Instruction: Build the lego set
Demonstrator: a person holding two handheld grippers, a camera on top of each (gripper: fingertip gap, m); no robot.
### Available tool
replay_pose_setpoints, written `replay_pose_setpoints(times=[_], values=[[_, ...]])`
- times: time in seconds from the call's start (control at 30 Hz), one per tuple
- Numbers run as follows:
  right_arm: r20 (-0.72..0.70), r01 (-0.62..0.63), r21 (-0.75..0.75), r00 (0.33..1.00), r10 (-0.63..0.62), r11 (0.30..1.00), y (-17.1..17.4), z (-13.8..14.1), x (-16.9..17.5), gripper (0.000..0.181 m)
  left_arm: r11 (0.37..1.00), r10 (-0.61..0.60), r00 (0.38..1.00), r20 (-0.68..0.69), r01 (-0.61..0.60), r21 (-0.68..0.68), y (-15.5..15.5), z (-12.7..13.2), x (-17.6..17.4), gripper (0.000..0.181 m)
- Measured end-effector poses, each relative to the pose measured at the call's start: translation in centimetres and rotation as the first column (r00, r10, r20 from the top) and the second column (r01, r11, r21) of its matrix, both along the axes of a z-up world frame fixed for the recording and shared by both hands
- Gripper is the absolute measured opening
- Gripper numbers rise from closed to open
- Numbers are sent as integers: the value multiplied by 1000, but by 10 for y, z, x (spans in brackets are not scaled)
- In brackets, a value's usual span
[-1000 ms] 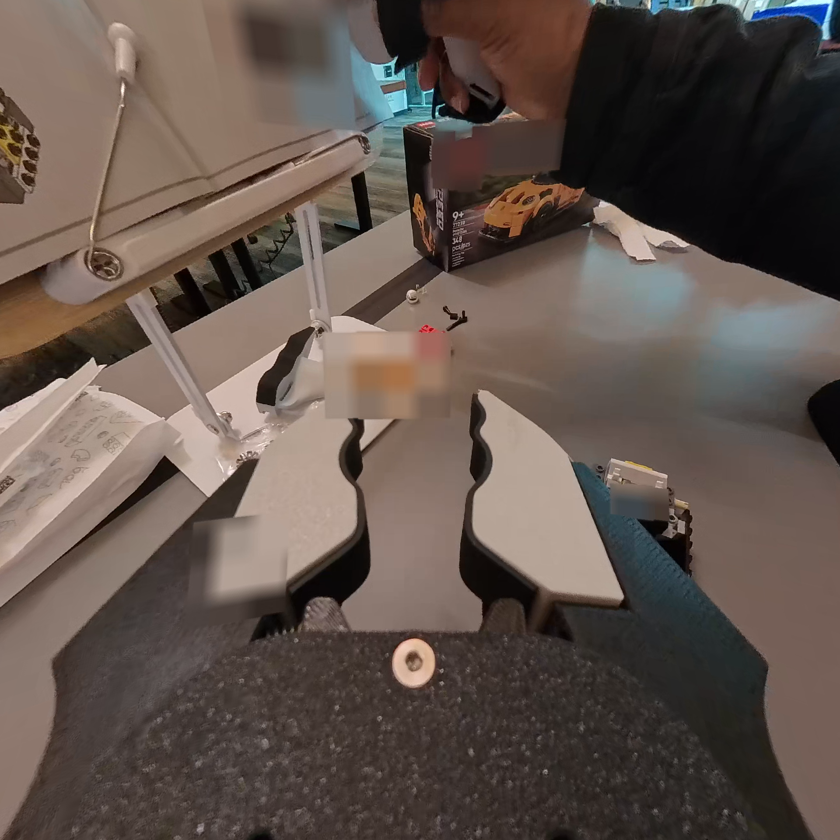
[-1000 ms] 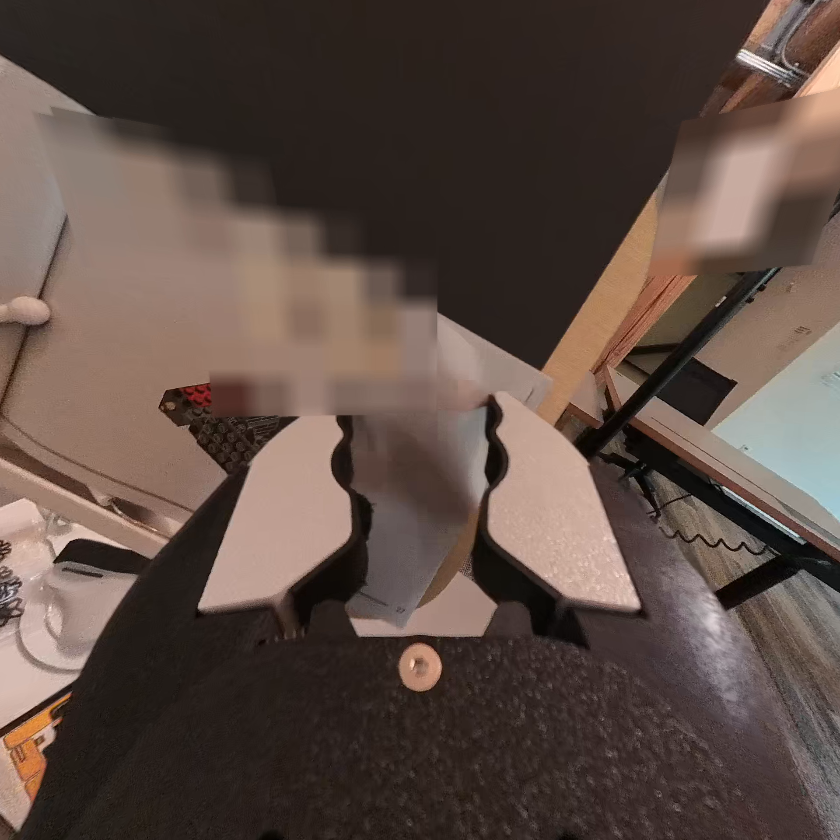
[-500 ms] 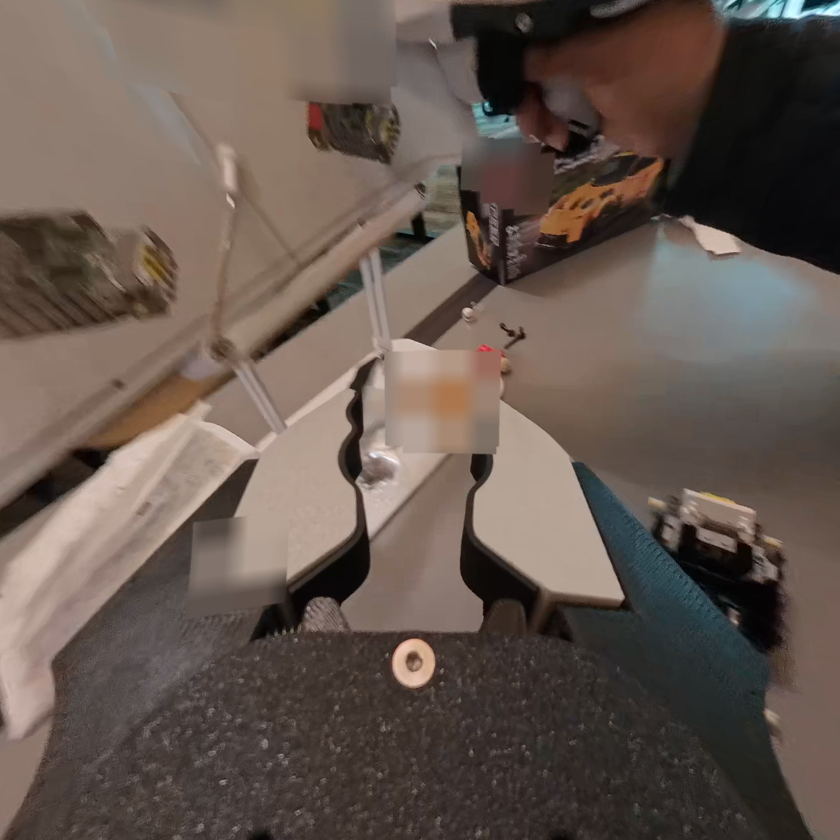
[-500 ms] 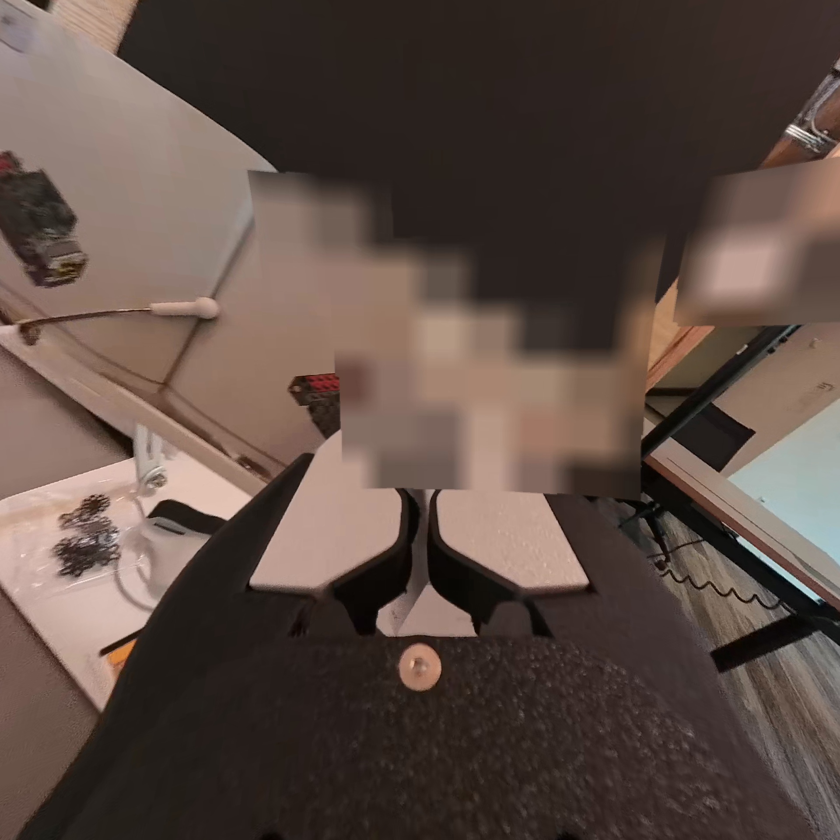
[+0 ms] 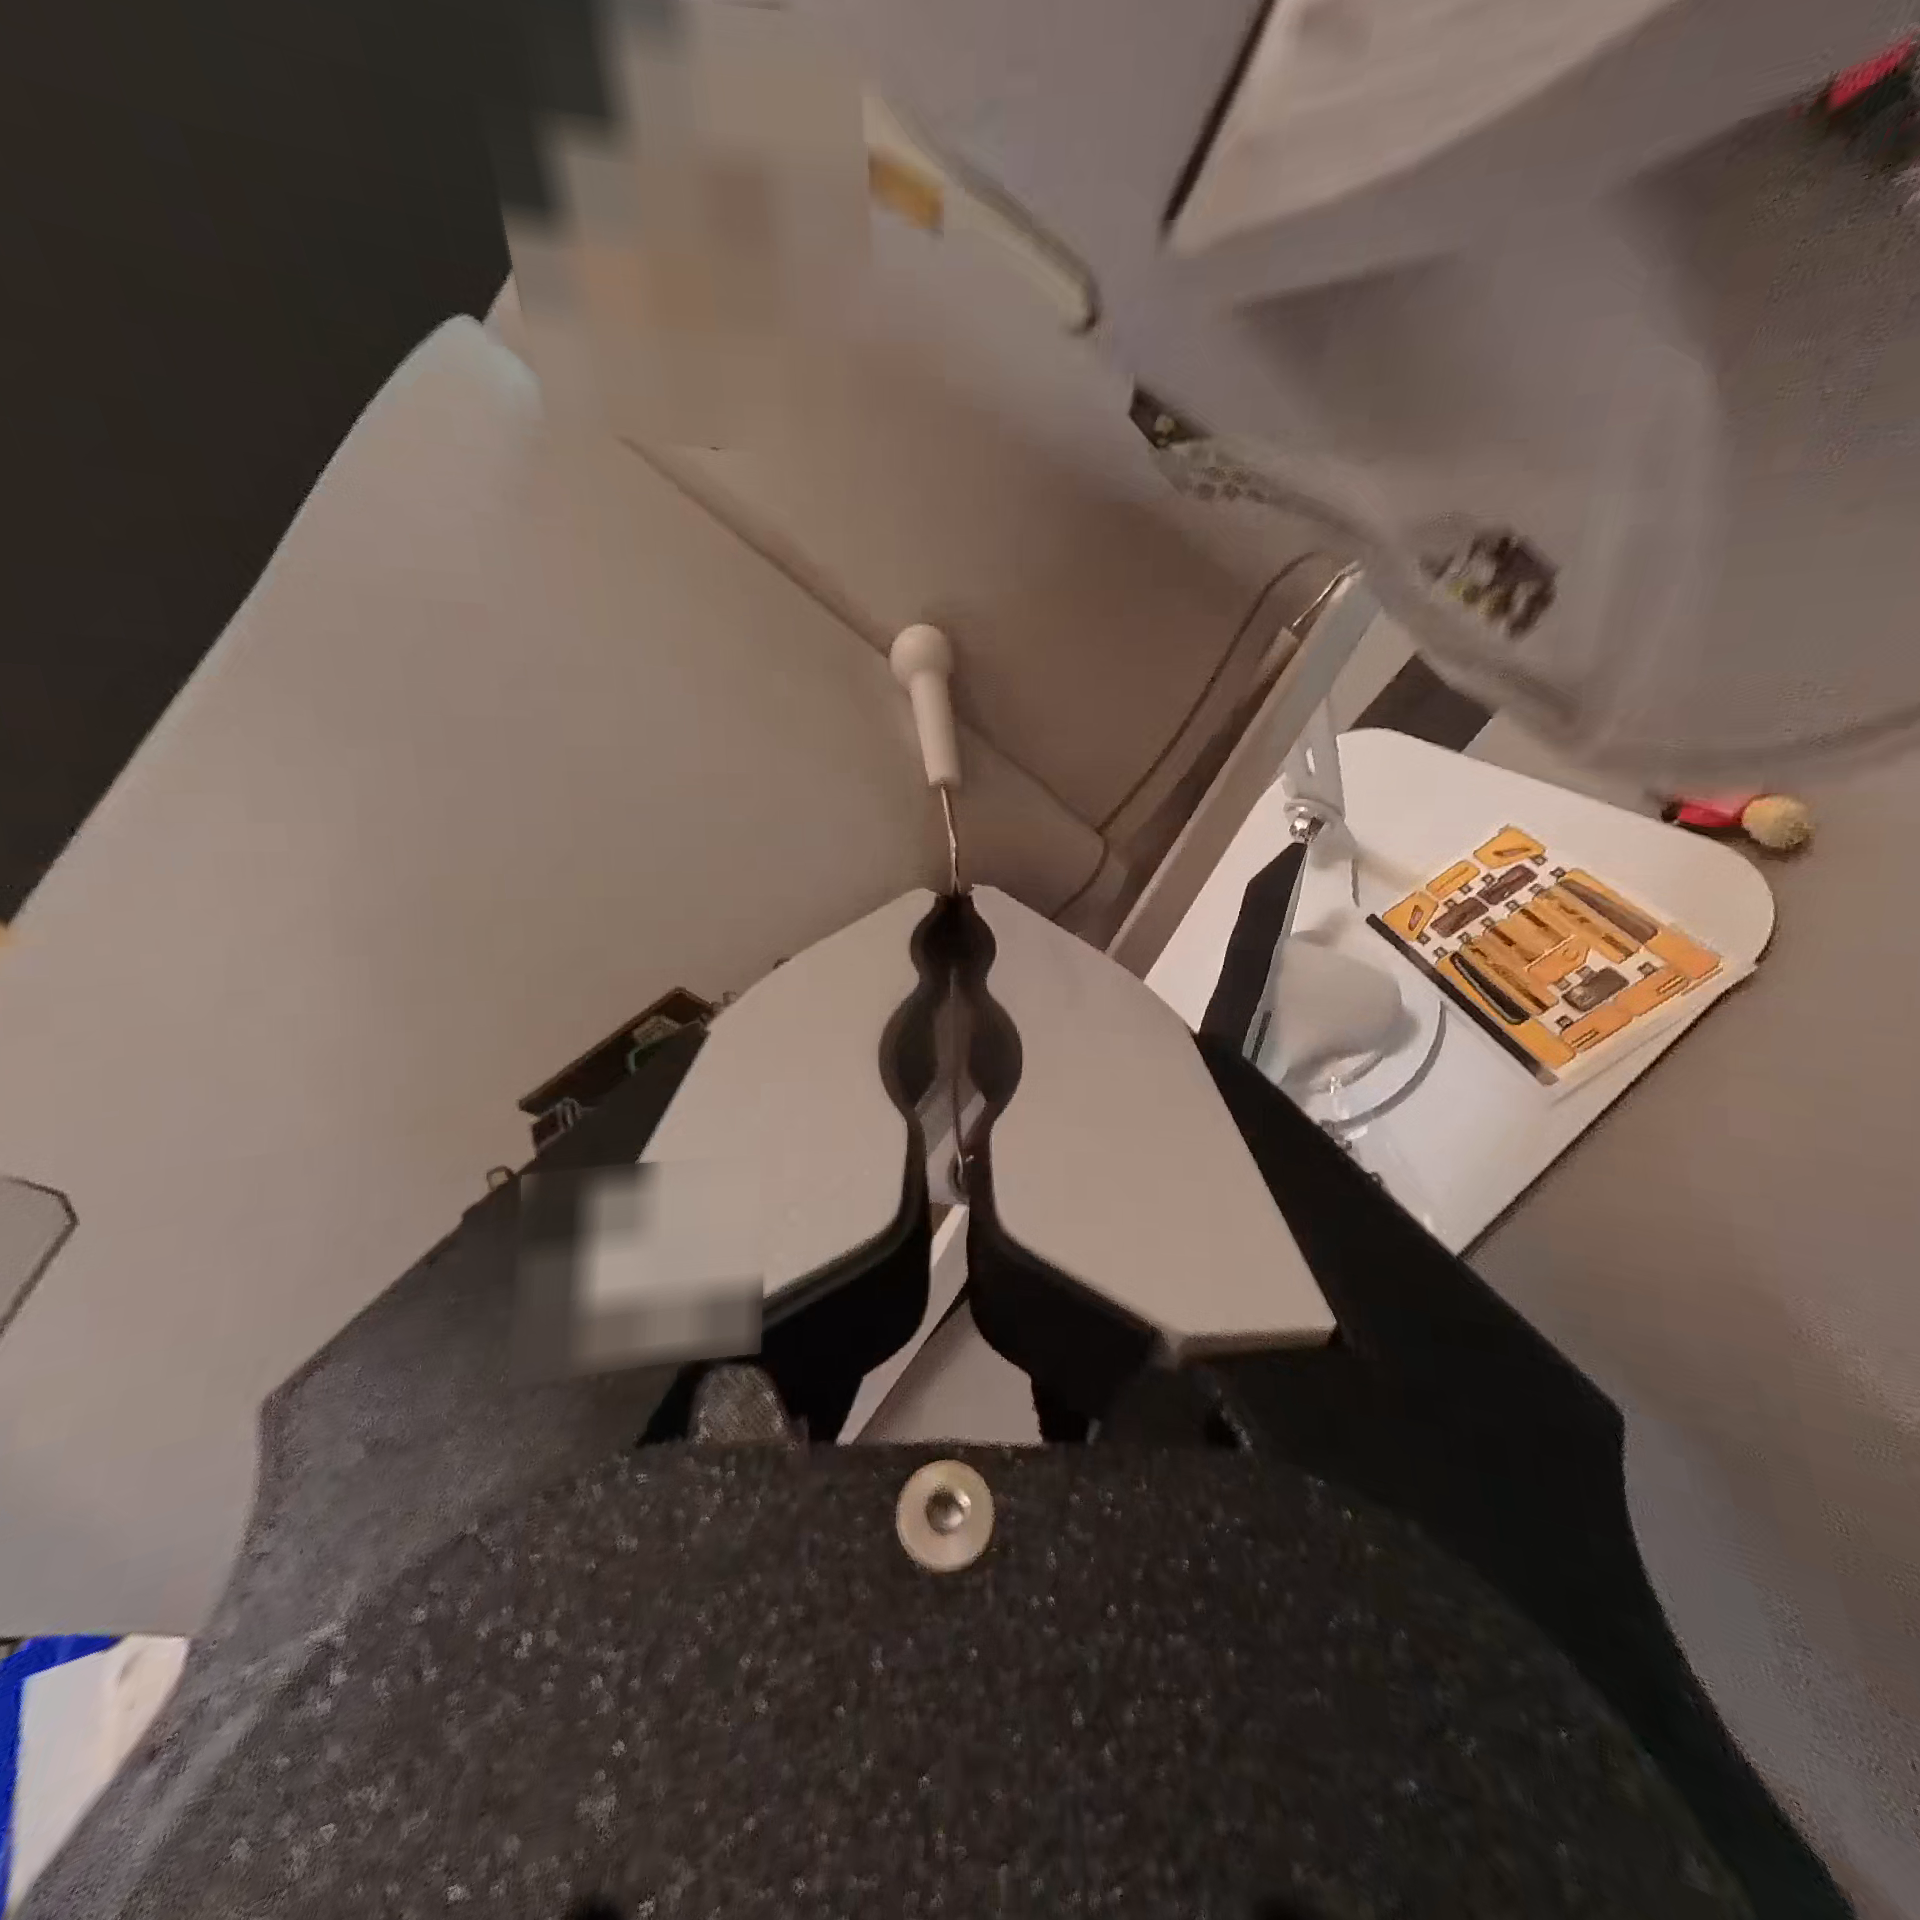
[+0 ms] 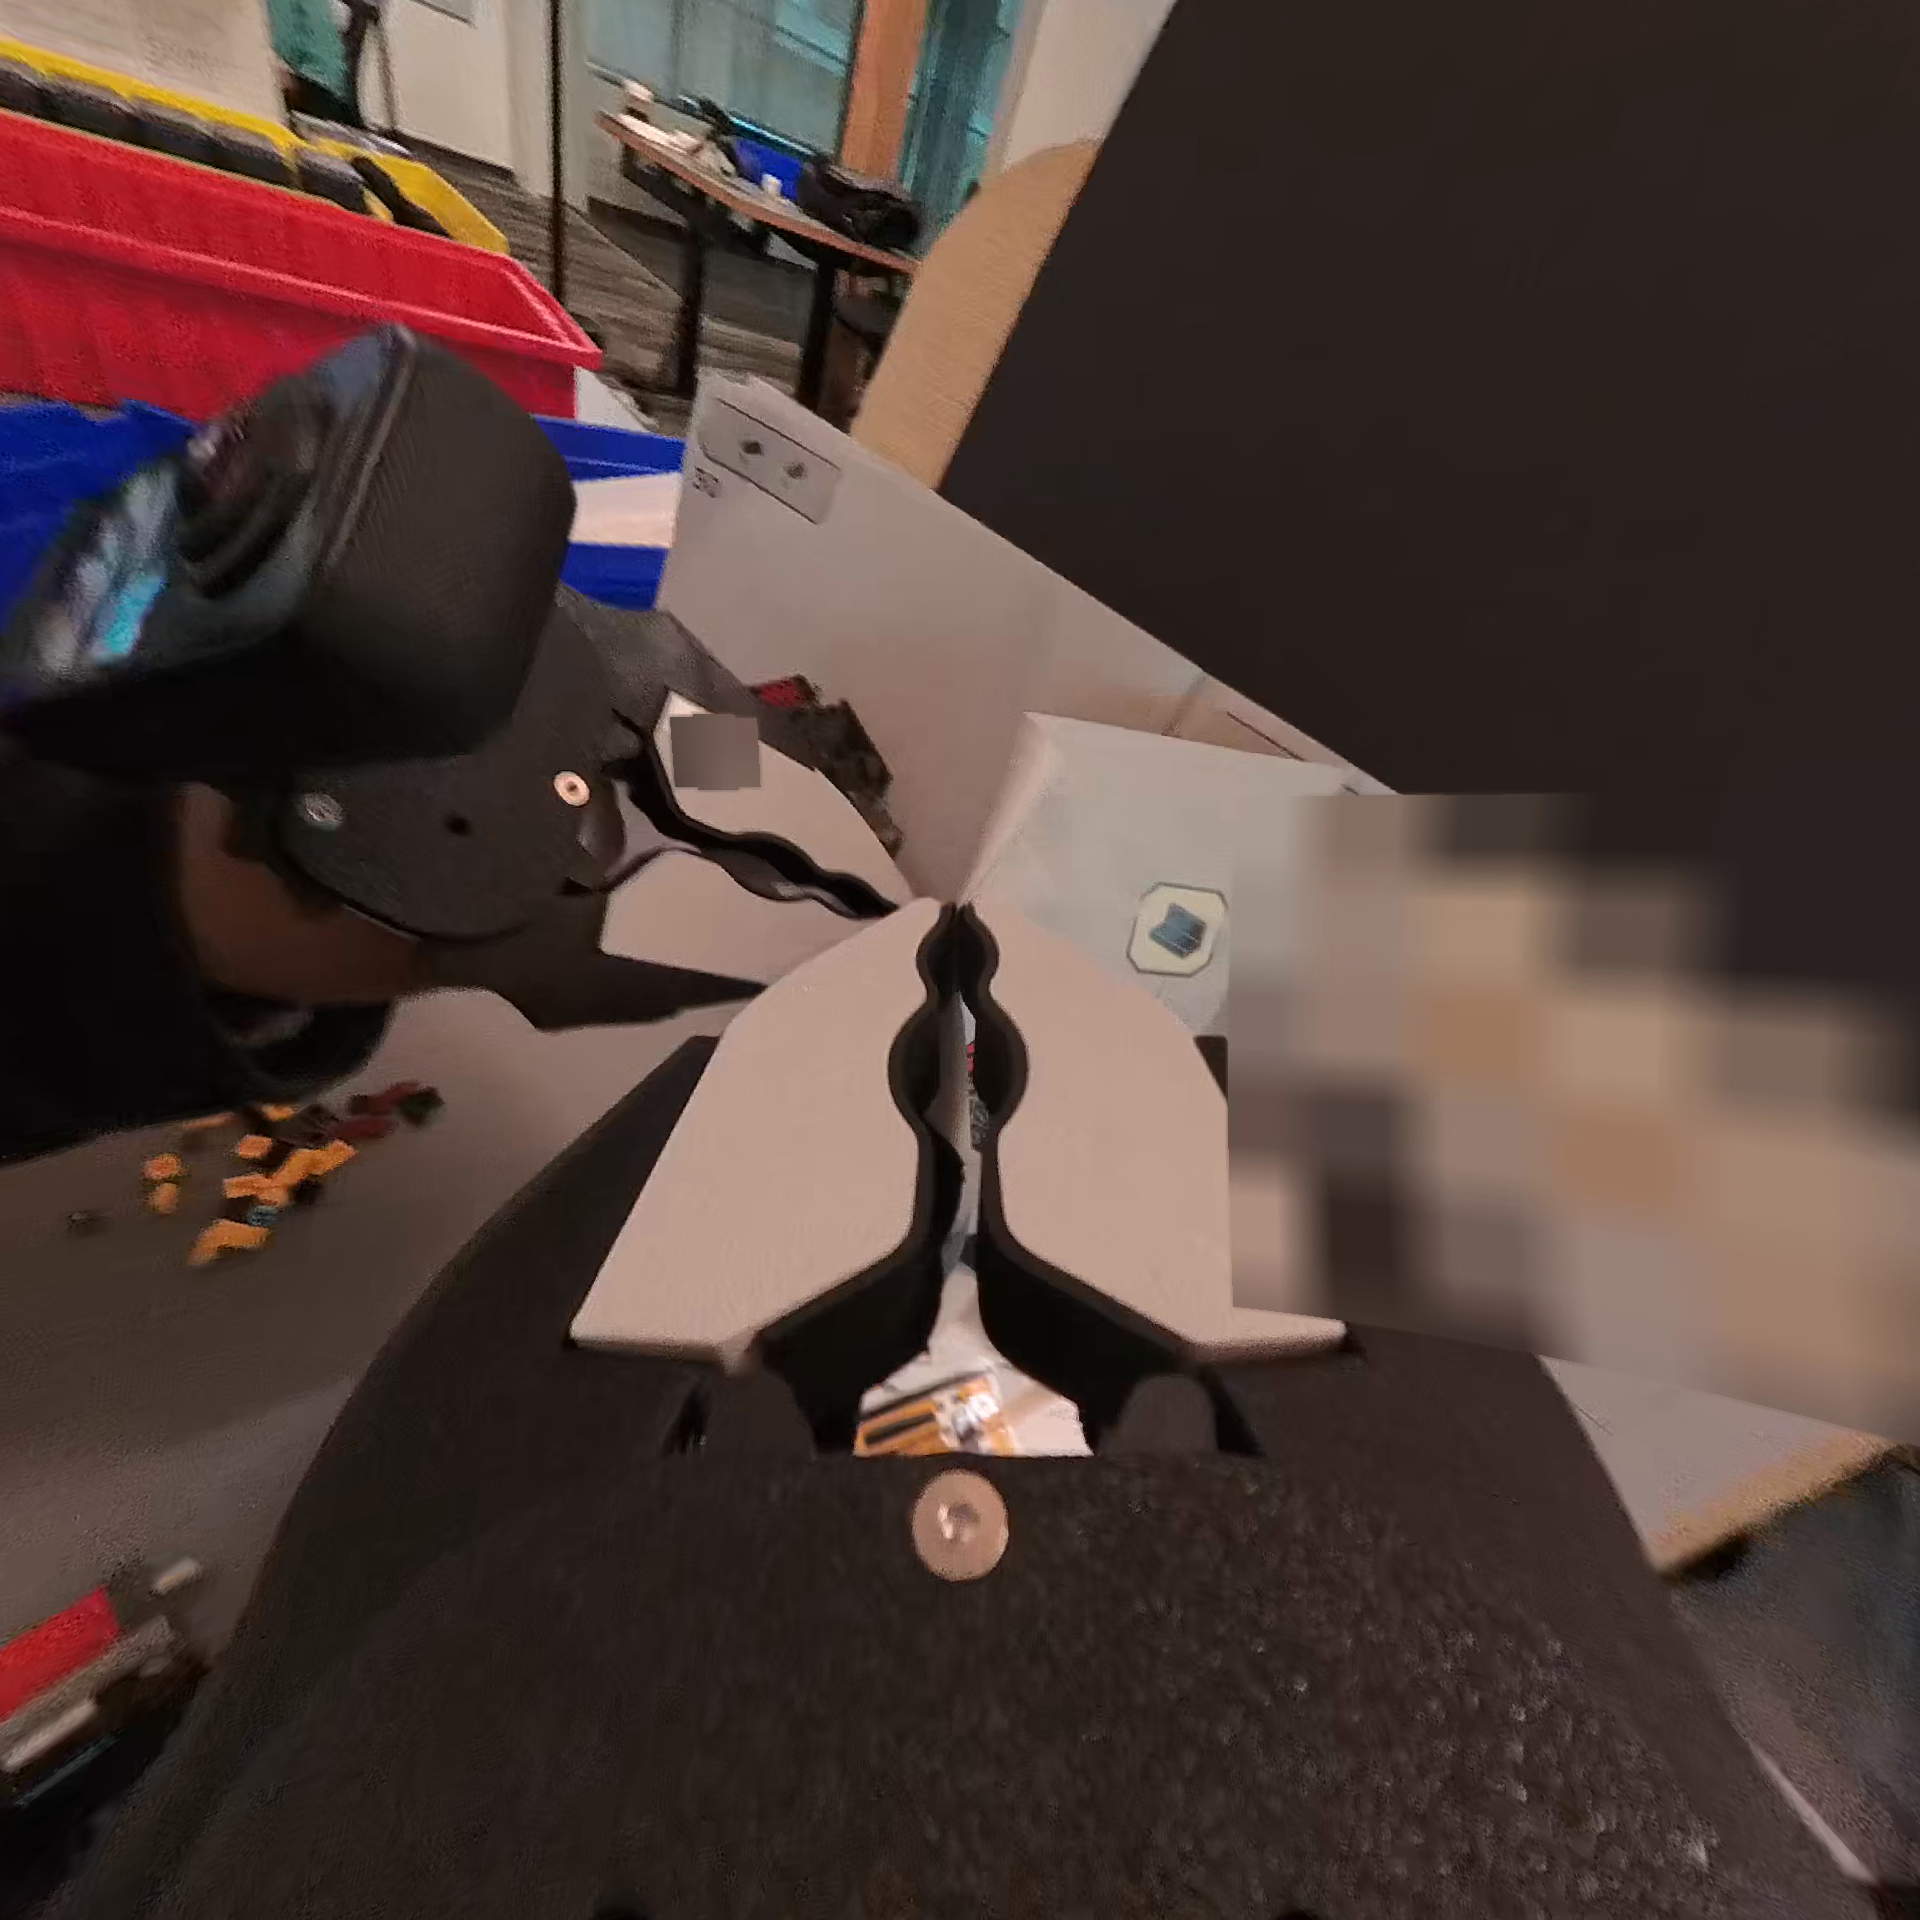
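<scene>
In the left wrist view my left gripper (image 5: 954, 902) is shut on the thin metal page-holder wire (image 5: 928, 717) with a white tip, which lies against the open instruction booklet (image 5: 520, 831) on its stand. In the right wrist view my right gripper (image 6: 951, 914) is shut on the edge of a booklet page (image 6: 1122, 831), which rises up from the fingertips. The left gripper (image 6: 883, 904) also shows there, coming in from the left with its tips close beside mine. Loose orange and dark Lego pieces (image 6: 260, 1174) lie on the grey table at the left.
An orange sticker sheet (image 5: 1538, 966) lies on the stand's white base plate (image 5: 1621, 821). Small red and tan pieces (image 5: 1714, 816) lie just past it. A partly built model (image 6: 83, 1683) is at the lower left. A red bin (image 6: 208, 291) and a blue bin (image 6: 613, 488) stand behind.
My left gripper swung from over the table up to the booklet stand and shut on the holder wire. My right gripper shut on the page half a second ago and has turned leftward with it.
</scene>
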State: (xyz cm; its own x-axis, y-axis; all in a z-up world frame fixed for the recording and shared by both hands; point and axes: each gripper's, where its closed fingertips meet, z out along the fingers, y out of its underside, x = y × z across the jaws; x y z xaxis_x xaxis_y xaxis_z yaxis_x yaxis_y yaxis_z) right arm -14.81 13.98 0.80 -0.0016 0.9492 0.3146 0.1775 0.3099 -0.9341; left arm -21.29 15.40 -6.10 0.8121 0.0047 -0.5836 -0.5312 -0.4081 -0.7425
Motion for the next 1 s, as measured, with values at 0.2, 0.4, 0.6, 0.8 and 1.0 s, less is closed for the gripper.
replay_pose_setpoints(times=[0.2,0.4,0.6,0.8,1.0], values=[[9,-82,2,997,82,997,-42,1,-35,0,960,-33,891,453,-98,261,-28,15,-24,2],[96,-72,78,993,65,994,-73,-16,-90,1,862,-420,121,899,-256,437,-62,-19,-41,3],[118,91,193,986,-115,977,-62,-29,-134,10,843,-497,-14,868,-248,478,-83,-44,-30,8],[106,-24,126,994,11,992,-85,-29,-147,33,897,-403,331,853,-44,441,-91,-42,18,8],[-55,-276,-86,961,272,957,-114,17,-119,41,875,-397,601,694,20,483,-67,0,27,15]])
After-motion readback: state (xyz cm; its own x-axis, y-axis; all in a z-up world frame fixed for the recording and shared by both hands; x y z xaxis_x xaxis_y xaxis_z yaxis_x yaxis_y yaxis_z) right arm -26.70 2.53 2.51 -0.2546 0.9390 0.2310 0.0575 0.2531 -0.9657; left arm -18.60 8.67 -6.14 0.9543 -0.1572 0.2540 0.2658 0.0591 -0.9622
